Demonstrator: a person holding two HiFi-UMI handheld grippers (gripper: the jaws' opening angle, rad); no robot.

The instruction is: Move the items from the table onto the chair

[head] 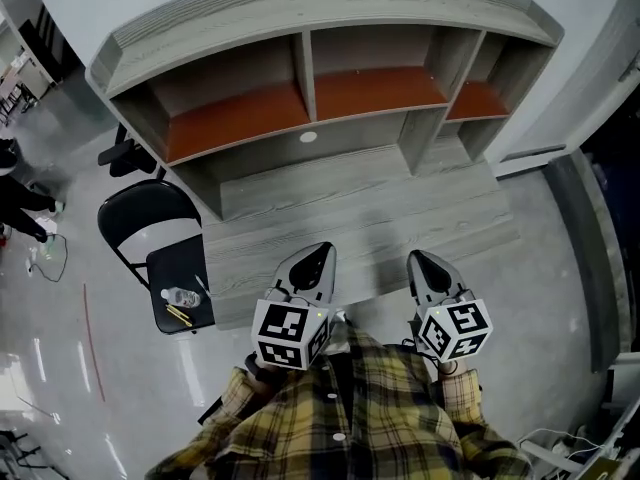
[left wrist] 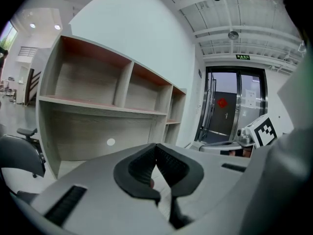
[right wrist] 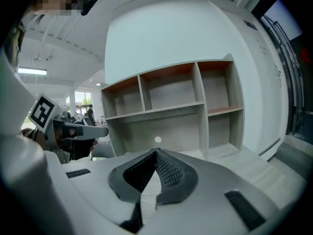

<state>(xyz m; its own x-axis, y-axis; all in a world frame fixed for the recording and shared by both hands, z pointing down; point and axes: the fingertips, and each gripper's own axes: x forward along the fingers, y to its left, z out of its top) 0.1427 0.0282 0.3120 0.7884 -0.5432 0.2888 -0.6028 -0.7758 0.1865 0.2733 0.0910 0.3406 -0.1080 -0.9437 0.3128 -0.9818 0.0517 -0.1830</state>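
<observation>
Over the near edge of the counter (head: 380,218) you hold both grippers side by side, pointing toward the far hutch (head: 380,88). Left gripper (head: 320,251): jaws closed tip to tip, nothing between. Right gripper (head: 418,258): same, pads together, holding nothing. The two sit well apart from each other, with bare grey wood between and ahead of them.

Edges: the hutch closes off the counter's far side with three open bays and uprights on both sides. The counter's left edge runs just beside the chair (head: 140,213), a black folding one with its seat near and its backrest far. Open shiny floor (head: 70,368) lies left of the chair. A grey floor strip is on the right, and cables (head: 560,443) lie at the near right.

Task things are on the chair seat, left of your left gripper. The water bottle (head: 182,296) lies on its side, long axis roughly left to right; you can't tell which end has the cap. A yellow stick-like item (head: 178,315) lies just near of it, long axis slanting from far left to near right.

Writing: the bottle label is too small to read. A green sign (left wrist: 243,57) sits over the door in the left gripper view and is unreadable. The marker cubes (head: 290,333) carry black-and-white square patterns only.
</observation>
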